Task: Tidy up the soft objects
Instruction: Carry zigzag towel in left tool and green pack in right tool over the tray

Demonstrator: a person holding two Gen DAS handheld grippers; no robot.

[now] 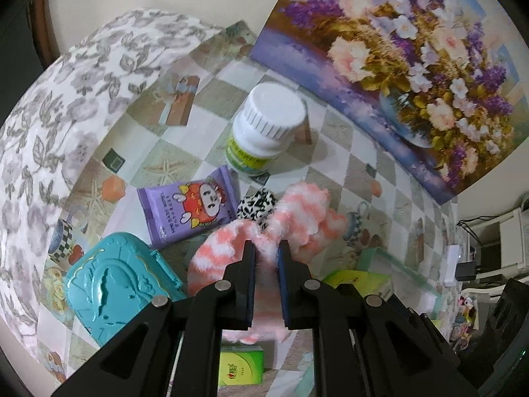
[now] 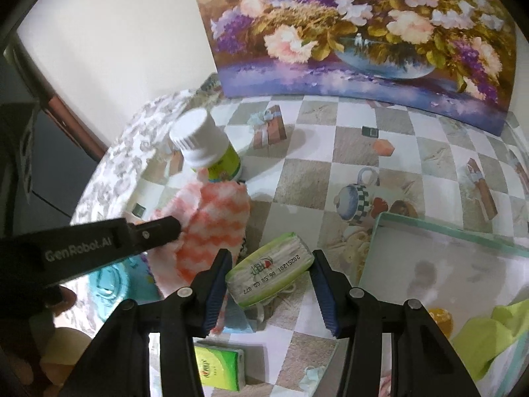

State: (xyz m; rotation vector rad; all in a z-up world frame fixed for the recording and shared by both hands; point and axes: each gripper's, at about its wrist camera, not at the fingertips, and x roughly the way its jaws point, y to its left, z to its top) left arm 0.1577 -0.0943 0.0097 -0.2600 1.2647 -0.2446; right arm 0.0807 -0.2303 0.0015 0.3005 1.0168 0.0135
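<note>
Left wrist view: our left gripper (image 1: 267,258) pinches the pink fuzzy sock (image 1: 231,248); our right gripper's (image 2: 271,281) fingers (image 2: 216,284) spread wide around a tissue pack (image 2: 269,269).

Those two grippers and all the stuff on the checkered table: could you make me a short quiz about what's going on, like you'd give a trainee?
1. True or false: the left gripper is shut on the pink-and-white fluffy sock.
2. Multiple choice: what lies between the open fingers of the right gripper? A) the white-capped bottle B) the green tissue pack C) the teal case
3. Fill in: the light box at the right already holds a ____-green cloth.

Key: 1 true. 2 B. 3 yellow.
</note>
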